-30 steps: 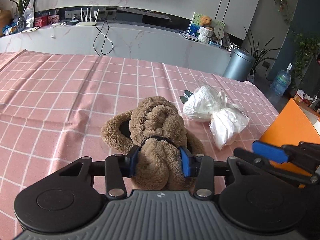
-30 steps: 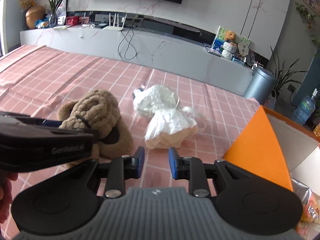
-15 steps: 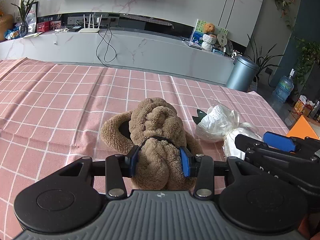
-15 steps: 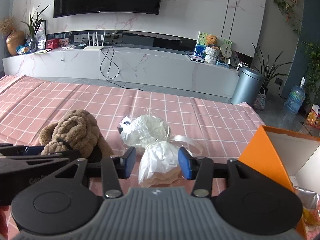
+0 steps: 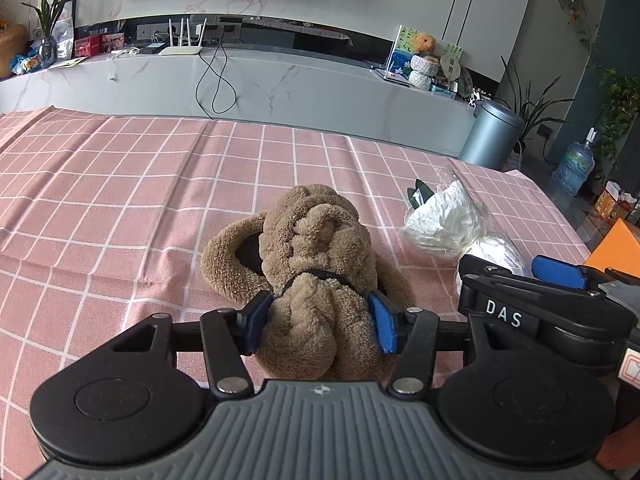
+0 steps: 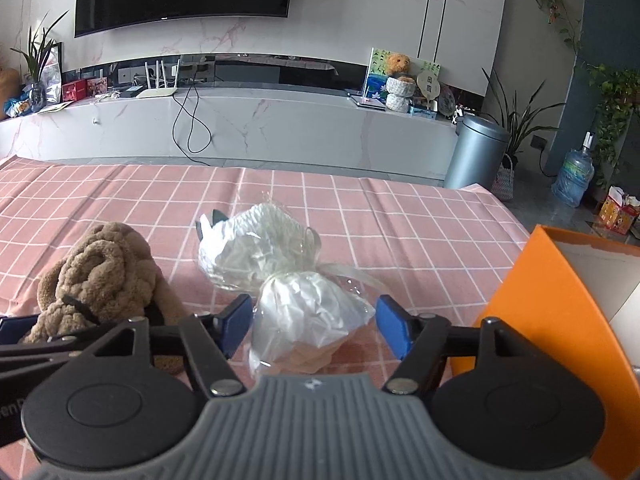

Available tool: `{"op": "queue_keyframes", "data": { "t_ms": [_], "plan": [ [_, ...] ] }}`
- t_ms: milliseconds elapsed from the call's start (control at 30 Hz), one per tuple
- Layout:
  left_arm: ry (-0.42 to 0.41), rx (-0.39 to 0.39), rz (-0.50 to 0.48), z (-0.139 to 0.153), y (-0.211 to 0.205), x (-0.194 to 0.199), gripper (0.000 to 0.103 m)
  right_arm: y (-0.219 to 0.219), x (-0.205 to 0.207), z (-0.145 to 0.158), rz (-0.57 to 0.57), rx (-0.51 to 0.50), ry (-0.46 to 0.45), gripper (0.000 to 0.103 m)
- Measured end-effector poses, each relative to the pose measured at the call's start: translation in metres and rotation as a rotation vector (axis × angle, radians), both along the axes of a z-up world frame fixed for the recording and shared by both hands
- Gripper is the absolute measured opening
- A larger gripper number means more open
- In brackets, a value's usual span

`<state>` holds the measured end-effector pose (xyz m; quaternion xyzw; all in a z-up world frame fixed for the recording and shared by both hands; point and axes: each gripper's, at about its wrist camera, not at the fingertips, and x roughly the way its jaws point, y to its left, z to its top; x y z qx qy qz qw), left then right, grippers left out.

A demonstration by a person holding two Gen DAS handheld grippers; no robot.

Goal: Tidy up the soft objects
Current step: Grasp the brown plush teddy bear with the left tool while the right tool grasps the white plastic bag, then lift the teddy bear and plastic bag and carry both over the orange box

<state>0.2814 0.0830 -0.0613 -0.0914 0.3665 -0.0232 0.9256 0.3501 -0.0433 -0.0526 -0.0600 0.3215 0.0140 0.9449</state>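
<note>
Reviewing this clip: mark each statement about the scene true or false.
1. The plush dog sits between the left tool's pads. True; its jaws have just been opening.
2. The right tool is clamped on the plush dog. False: its jaws, which have just been opening, stand apart on either side of the near bag.
3. In the right wrist view, an orange box stands to the right of the near bag. True.
4. The tablecloth is blue with stripes. False: it is pink with a white grid.
</note>
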Motion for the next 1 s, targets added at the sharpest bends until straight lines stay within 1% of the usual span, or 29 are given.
{"op": "queue_keyframes", "data": {
  "t_ms": [67, 100, 167, 233, 333, 400, 567, 667, 1000],
  "plan": [
    [0.004, -0.001, 0.000, -0.001, 0.000, 0.000, 0.064, 0.002, 0.002, -0.003, 0.000, -0.006, 0.003, 0.065],
    [0.007, -0.004, 0.000, -0.002, 0.000, 0.000, 0.063, 0.002, 0.003, -0.004, 0.002, -0.011, 0.006, 0.061],
    [0.008, -0.003, -0.007, -0.002, -0.001, -0.001, 0.059, 0.003, 0.003, -0.005, 0.006, -0.018, 0.002, 0.053],
    [0.004, 0.008, -0.014, -0.001, -0.003, -0.002, 0.056, 0.004, 0.001, -0.005, 0.024, -0.031, 0.000, 0.039],
    [-0.005, 0.007, -0.017, -0.001, -0.004, -0.005, 0.053, 0.009, -0.001, -0.005, 0.054, -0.041, 0.010, 0.033],
    [-0.015, 0.007, -0.016, 0.001, -0.004, -0.009, 0.051, 0.010, -0.005, -0.003, 0.069, -0.052, 0.004, 0.032],
    [-0.031, -0.001, -0.008, 0.005, -0.004, -0.022, 0.047, 0.012, -0.018, 0.007, 0.085, -0.038, -0.012, 0.031],
    [-0.047, -0.001, 0.005, 0.010, -0.003, -0.031, 0.047, 0.012, -0.030, 0.014, 0.080, -0.050, -0.034, 0.031],
    [-0.081, 0.002, 0.028, 0.032, -0.001, -0.070, 0.047, 0.003, -0.072, 0.043, 0.101, -0.016, -0.062, 0.031]
  ]
}}
